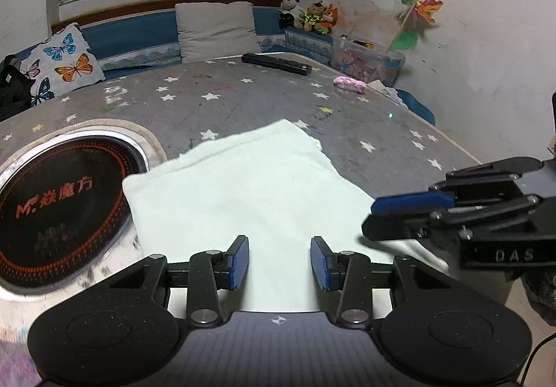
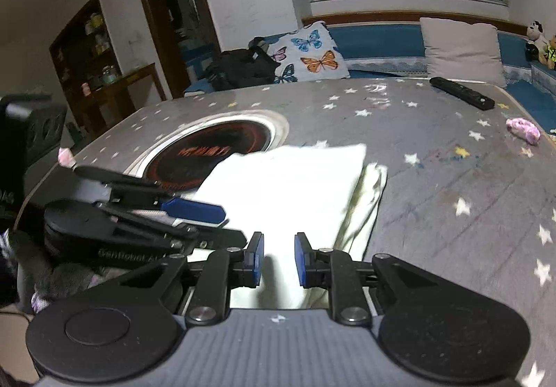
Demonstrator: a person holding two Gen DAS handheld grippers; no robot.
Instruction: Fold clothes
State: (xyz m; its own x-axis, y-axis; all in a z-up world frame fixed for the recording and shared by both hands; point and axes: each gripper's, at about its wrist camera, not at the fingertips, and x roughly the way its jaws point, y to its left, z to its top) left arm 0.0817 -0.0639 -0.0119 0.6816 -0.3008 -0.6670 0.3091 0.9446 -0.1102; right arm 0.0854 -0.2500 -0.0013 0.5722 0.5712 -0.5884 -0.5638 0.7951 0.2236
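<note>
Garment (image 1: 250, 185) on table (image 1: 365, 115), beside hotplate (image 1: 59, 199).

Two low wrist views, close over shared garment (image 1: 243, 185).

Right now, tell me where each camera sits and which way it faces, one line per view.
Left wrist: sits on the left gripper, looking forward over the pale cloth across the starry table toward the window wall; own open fingers show, and the right gripper enters from the right.
Right wrist: sits on the right gripper, facing the same cloth, with the doorway far left; own open fingers show, and the left gripper enters from the left.
Shared: cloth, round burner, remote, butterfly pillow.
</note>
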